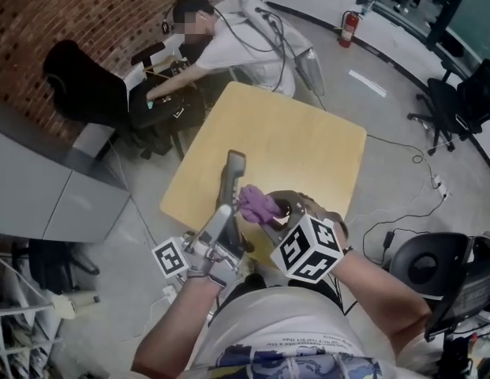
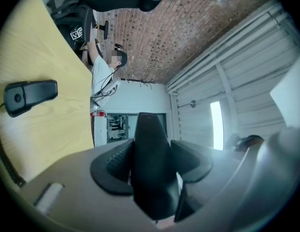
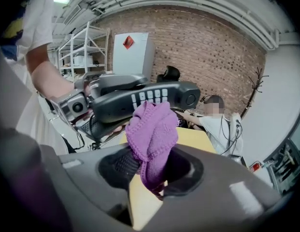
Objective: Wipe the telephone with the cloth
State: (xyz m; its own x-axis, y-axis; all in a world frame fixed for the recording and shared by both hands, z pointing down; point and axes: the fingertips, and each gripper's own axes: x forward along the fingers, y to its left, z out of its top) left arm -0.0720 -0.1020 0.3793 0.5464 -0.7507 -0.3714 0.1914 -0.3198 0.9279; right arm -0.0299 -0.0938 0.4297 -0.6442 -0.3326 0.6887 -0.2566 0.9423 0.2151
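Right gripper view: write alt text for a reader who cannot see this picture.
The right gripper grips a purple cloth between its fingers, raised in front of the keypad of a dark telephone handset. Behind them are a wooden table, a brick wall and a seated person.

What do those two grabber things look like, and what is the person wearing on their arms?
The left gripper and right gripper are grey, with black ribbed jaws. Each carries a white cube printed with black square markers. The person's forearms are bare below a white short-sleeved shirt with blue print.
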